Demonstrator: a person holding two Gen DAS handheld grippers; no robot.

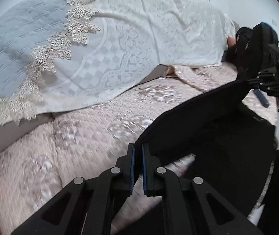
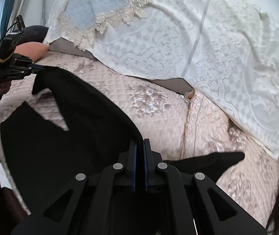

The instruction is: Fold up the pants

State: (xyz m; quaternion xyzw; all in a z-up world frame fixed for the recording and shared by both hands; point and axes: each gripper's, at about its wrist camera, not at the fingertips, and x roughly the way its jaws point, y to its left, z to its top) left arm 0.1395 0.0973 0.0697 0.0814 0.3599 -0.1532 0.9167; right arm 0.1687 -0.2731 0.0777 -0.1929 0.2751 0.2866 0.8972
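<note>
Pants (image 2: 70,137) are hanging unfolded over the sofa (image 2: 159,105), both grippers (image 1: 138,150) (image 2: 140,146) pinching an edge, folding barely beginning.

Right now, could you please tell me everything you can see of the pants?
The pants are plain black, soft, matte fabric with no visible print. They hang stretched between the left gripper and the right gripper, each shut on an edge, so one edge runs taut from one to the other. The rest sags onto the pink quilted cover and drapes over its front edge. One pointed end lies flat on the cover to the right.
</note>
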